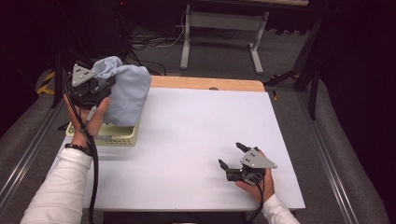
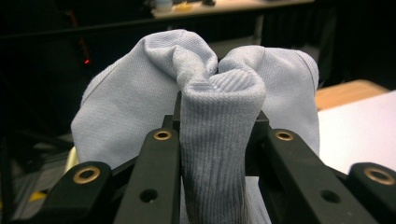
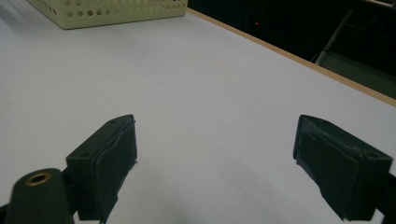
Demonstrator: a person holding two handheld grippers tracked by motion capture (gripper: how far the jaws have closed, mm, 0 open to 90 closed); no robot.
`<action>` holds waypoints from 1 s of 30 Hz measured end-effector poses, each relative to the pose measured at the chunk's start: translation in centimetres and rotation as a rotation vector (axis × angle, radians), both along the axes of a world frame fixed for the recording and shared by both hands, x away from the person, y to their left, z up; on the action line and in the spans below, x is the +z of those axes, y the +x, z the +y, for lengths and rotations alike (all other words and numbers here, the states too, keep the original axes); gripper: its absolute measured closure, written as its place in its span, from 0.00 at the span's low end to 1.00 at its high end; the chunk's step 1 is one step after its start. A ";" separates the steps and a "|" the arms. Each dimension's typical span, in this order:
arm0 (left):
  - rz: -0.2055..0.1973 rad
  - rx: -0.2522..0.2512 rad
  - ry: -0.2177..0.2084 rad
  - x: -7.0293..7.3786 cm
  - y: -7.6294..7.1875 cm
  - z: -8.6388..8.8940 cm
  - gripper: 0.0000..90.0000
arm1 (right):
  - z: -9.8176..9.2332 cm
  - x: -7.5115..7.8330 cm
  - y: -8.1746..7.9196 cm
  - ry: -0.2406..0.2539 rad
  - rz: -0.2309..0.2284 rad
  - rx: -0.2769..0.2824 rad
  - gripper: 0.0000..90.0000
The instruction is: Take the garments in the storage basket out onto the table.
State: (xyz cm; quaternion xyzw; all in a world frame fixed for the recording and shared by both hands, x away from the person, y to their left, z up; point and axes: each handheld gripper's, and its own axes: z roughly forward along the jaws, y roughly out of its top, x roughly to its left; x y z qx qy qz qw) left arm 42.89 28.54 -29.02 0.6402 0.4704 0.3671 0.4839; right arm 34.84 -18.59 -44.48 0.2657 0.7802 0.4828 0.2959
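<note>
While gripped: pale blue knitted fabric garment (image 2: 205, 107), above cream perforated plastic basket (image 1: 105, 134).
Left tongs (image 1: 103, 86): clamped on garment.
Right tongs (image 3: 215, 163): spread wide, empty, over white worktop (image 1: 196, 140).

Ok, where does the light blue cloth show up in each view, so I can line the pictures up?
High view: the light blue cloth hangs at upper left, over the yellow basket, held in the left claw.
Left gripper view: centre, bunched between the jaws.
Right gripper view: not in it.
Shared landmark: the basket, top left in the right gripper view.
</note>
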 end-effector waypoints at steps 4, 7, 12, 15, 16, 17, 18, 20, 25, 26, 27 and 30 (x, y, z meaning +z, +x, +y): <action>-0.016 -0.054 -0.001 0.7 -0.4 -1.9 0.83 | -0.1 0.0 0.1 0.009 0.002 -0.007 0.16; -0.023 -0.100 -0.008 0.8 -0.7 -3.4 0.83 | -0.1 0.0 0.1 0.003 0.004 -0.004 0.16; -0.017 -0.170 -0.009 0.5 -1.0 -6.2 0.83 | -0.1 -0.1 0.2 -0.005 0.006 -0.002 0.16; -0.013 -0.211 -0.010 0.3 -1.2 -7.8 0.83 | -0.2 -0.1 0.3 0.000 0.009 -0.008 0.16; -0.007 -0.226 -0.011 0.2 -1.3 -8.4 0.83 | -0.2 -0.1 0.3 -0.001 0.009 -0.010 0.16; -0.006 -0.241 -0.007 0.1 -1.4 -8.9 0.83 | -0.2 -0.1 0.3 -0.001 0.009 -0.010 0.16; -0.005 -0.253 -0.005 0.0 -1.5 -9.6 0.83 | -0.3 -0.1 0.4 0.001 0.011 -0.011 0.16; 0.007 -0.300 0.003 -0.5 -1.6 -11.4 0.83 | -0.3 -0.1 0.4 0.001 0.012 -0.015 0.16; 0.033 -0.354 0.008 -1.5 -1.6 -13.7 0.83 | -0.5 -0.1 0.4 0.006 0.017 -0.021 0.16; 0.041 -0.365 0.014 -1.8 -1.6 -14.2 0.82 | -0.6 0.0 0.4 0.010 0.015 -0.026 0.16; 0.047 -0.375 0.019 -2.1 -1.5 -14.7 0.82 | -0.6 0.0 0.4 0.010 0.015 -0.026 0.16; 0.071 -0.398 0.031 -3.1 -1.2 -16.2 0.82 | -0.7 -0.1 0.5 0.010 0.018 -0.029 0.16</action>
